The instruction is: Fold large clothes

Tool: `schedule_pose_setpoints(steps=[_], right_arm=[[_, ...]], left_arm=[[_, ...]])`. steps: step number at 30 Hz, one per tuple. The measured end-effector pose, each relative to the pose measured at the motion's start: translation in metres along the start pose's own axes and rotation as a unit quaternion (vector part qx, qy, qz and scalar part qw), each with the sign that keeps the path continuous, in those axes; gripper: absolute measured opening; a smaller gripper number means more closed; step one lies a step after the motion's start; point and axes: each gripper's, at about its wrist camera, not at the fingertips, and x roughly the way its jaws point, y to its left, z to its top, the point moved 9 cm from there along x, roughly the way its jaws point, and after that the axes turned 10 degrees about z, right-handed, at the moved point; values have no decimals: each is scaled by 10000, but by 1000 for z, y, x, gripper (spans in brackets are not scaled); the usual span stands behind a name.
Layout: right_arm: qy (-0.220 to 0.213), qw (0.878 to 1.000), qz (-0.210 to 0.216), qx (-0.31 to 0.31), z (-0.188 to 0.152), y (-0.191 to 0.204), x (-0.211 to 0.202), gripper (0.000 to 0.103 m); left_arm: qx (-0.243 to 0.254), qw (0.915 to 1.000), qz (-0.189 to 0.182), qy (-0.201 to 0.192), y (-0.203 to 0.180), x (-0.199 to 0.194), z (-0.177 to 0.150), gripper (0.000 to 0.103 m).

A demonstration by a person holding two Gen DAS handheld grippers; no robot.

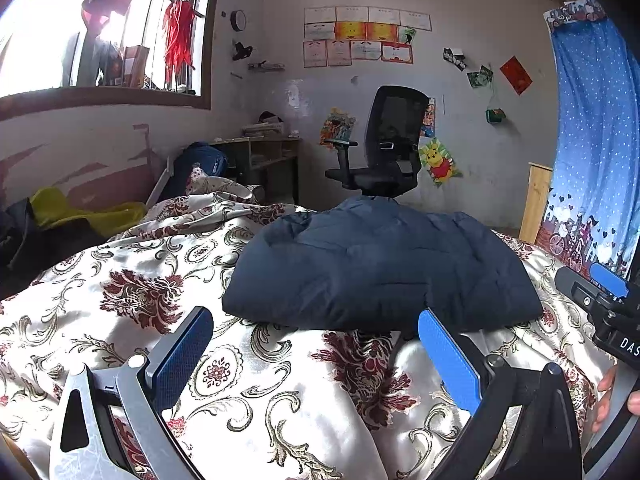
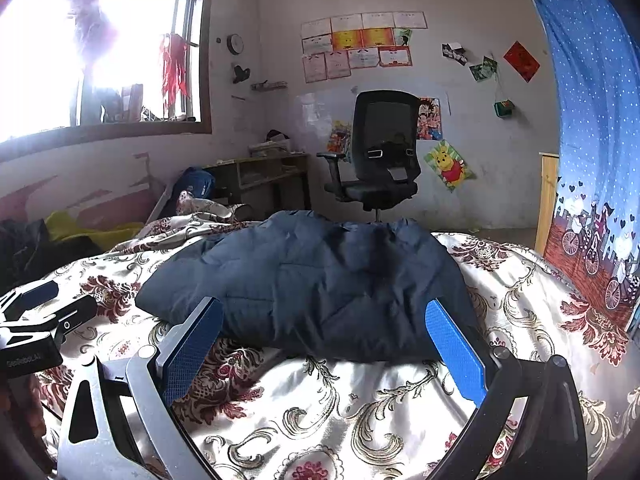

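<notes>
A dark navy padded jacket [image 1: 380, 268] lies folded into a thick bundle on a bed covered by a cream quilt [image 1: 120, 300] with red flowers. My left gripper [image 1: 316, 316] hovers open just in front of the jacket's near edge, nothing between its blue pads. In the right wrist view the same jacket [image 2: 320, 284] fills the middle, and my right gripper [image 2: 324, 308] stands open right at its near edge, empty. The right gripper [image 1: 600, 292] also shows at the right edge of the left wrist view, and the left gripper [image 2: 40, 312] at the left edge of the right wrist view.
A black office chair [image 1: 384, 148] stands beyond the bed by a wall with posters. A wooden desk [image 1: 264, 160] is in the corner under a window [image 1: 100, 28]. A blue curtain [image 1: 592, 140] hangs at right. Yellow and dark clothes [image 1: 72, 216] lie at left. A hand [image 1: 608, 396] shows low right.
</notes>
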Motion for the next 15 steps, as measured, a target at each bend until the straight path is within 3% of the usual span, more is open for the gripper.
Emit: schedule_pose_setpoints(steps=[15], right_arm=[[11, 10000, -6, 11, -1, 2, -2, 100]], left_arm=[[13, 10000, 0, 5, 1, 0, 0, 103]])
